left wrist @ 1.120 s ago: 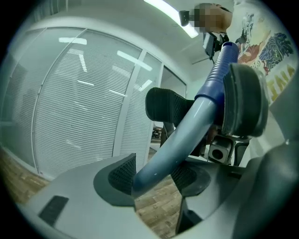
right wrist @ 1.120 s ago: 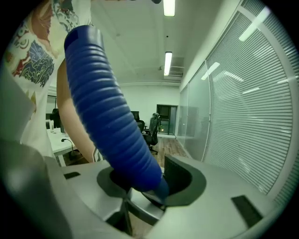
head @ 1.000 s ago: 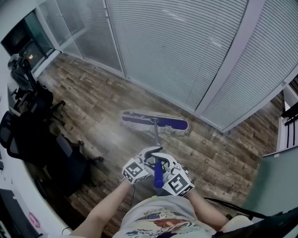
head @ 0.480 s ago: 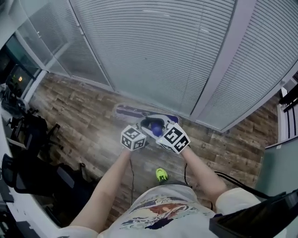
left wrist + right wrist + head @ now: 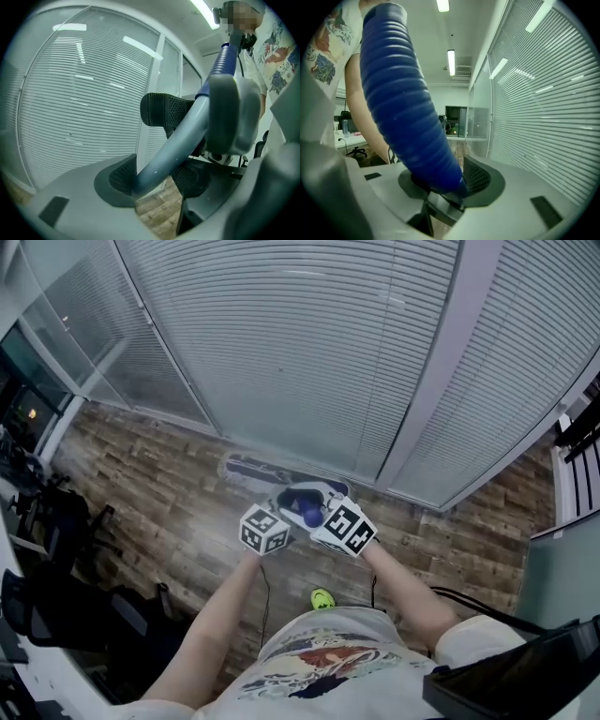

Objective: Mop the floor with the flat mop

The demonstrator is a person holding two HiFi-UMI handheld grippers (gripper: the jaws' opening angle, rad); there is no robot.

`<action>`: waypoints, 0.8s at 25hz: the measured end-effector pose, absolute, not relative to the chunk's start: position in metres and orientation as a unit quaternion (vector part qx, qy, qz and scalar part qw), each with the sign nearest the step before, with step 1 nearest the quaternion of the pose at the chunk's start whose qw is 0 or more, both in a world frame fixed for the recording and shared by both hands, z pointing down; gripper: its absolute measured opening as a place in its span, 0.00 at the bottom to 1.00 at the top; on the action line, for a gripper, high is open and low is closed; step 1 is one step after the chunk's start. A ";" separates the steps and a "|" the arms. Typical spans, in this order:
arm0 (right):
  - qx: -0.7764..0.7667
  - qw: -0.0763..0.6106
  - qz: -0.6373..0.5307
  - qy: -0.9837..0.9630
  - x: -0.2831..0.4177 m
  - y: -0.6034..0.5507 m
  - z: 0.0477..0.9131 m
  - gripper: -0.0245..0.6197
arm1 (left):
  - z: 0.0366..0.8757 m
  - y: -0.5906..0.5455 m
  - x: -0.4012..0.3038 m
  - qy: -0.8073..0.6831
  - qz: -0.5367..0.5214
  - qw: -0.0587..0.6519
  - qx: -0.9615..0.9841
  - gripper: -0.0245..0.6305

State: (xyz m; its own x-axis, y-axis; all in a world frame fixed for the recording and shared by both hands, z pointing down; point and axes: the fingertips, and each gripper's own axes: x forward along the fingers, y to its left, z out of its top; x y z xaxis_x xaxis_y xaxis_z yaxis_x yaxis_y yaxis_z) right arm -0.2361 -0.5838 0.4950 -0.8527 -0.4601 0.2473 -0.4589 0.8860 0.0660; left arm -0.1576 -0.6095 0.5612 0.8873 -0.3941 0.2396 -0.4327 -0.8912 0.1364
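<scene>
White cloth printed with a coloured pattern, the person's T-shirt (image 5: 319,662), fills the nearest edge of the head view, and a bright green shoe (image 5: 322,598) stands on the boards just beyond it. Two bare forearms reach forward from there, side by side. The left gripper (image 5: 150,150) has its ridged black pads pressed against the pale grey-blue metal pole (image 5: 178,140) of the flat mop (image 5: 253,465), one pad on each side of the tube, so it holds the pole firmly at a fairly wide spread. The right gripper (image 5: 440,180) is clamped in the same way on the ribbed dark blue handle sleeve (image 5: 403,93) at the top of that pole, which fills the space between its pads. From above, the two marker cubes sit close together with the blue end of the handle between them, the left cube at the left. Farther out, the long purple-and-pale mop head lies flat on the brown wood-plank floor (image 5: 159,484), just in front of the glass wall with closed white slatted blinds (image 5: 300,352), parallel to its base. Black office chairs (image 5: 47,606) stand at the left, well apart from the mop.
</scene>
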 end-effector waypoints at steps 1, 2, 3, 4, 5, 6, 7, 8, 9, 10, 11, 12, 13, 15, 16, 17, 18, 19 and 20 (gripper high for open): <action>0.237 0.131 -0.001 -0.963 -0.236 -0.583 0.496 0.28 | 0.562 -0.609 -0.158 -0.212 0.106 0.094 0.967 0.36; 0.237 0.131 0.001 -0.963 -0.237 -0.582 0.497 0.28 | 0.564 -0.607 -0.158 -0.209 0.109 0.094 0.967 0.36; 0.238 0.130 0.003 -0.963 -0.237 -0.581 0.499 0.28 | 0.565 -0.606 -0.158 -0.206 0.112 0.095 0.967 0.36; 0.240 0.129 0.005 -0.962 -0.236 -0.579 0.500 0.28 | 0.567 -0.604 -0.157 -0.204 0.114 0.096 0.968 0.36; 0.242 0.127 0.007 -0.962 -0.235 -0.579 0.501 0.28 | 0.568 -0.603 -0.156 -0.202 0.115 0.096 0.968 0.36; 0.245 0.125 0.008 -0.961 -0.232 -0.580 0.501 0.28 | 0.569 -0.603 -0.154 -0.201 0.117 0.096 0.968 0.36; 0.247 0.123 0.008 -0.961 -0.229 -0.581 0.502 0.28 | 0.570 -0.604 -0.151 -0.199 0.119 0.095 0.968 0.36; 0.249 0.121 0.009 -0.961 -0.226 -0.581 0.502 0.28 | 0.570 -0.604 -0.148 -0.198 0.120 0.093 0.968 0.36; 0.251 0.119 0.008 -0.961 -0.224 -0.582 0.503 0.28 | 0.571 -0.604 -0.146 -0.197 0.121 0.092 0.969 0.36; 0.252 0.117 0.007 -0.961 -0.223 -0.582 0.503 0.28 | 0.571 -0.605 -0.145 -0.197 0.120 0.091 0.969 0.36; 0.254 0.116 0.005 -0.960 -0.222 -0.584 0.502 0.28 | 0.570 -0.606 -0.144 -0.198 0.120 0.089 0.969 0.36; 0.255 0.115 0.003 -0.960 -0.221 -0.586 0.500 0.28 | 0.569 -0.609 -0.144 -0.199 0.119 0.088 0.969 0.36; 0.256 0.115 0.002 -0.960 -0.220 -0.589 0.498 0.27 | 0.567 -0.612 -0.143 -0.201 0.118 0.087 0.969 0.36; 0.255 0.117 -0.001 -0.960 -0.221 -0.593 0.496 0.27 | 0.564 -0.616 -0.144 -0.203 0.117 0.086 0.968 0.36; 0.254 0.117 -0.003 -0.960 -0.222 -0.594 0.496 0.27 | 0.563 -0.617 -0.145 -0.204 0.116 0.087 0.968 0.36; 0.253 0.118 -0.006 -0.960 -0.224 -0.595 0.495 0.27 | 0.563 -0.617 -0.147 -0.206 0.114 0.087 0.968 0.36; 0.252 0.117 -0.010 -0.960 -0.226 -0.595 0.494 0.26 | 0.562 -0.617 -0.148 -0.208 0.112 0.088 0.968 0.36; 0.251 0.117 -0.013 -0.961 -0.228 -0.594 0.493 0.26 | 0.562 -0.617 -0.150 -0.209 0.110 0.088 0.968 0.36; 0.249 0.117 -0.015 -0.961 -0.230 -0.594 0.492 0.26 | 0.561 -0.617 -0.152 -0.211 0.108 0.087 0.968 0.36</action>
State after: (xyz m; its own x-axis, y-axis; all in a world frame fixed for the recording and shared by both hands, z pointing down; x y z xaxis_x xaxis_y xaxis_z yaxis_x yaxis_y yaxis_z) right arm -0.2305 -0.5938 0.4917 -0.8486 -0.4826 0.2168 -0.4757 0.8753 0.0865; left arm -0.1521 -0.6170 0.5610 0.8879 -0.3885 0.2465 -0.4264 -0.8960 0.1236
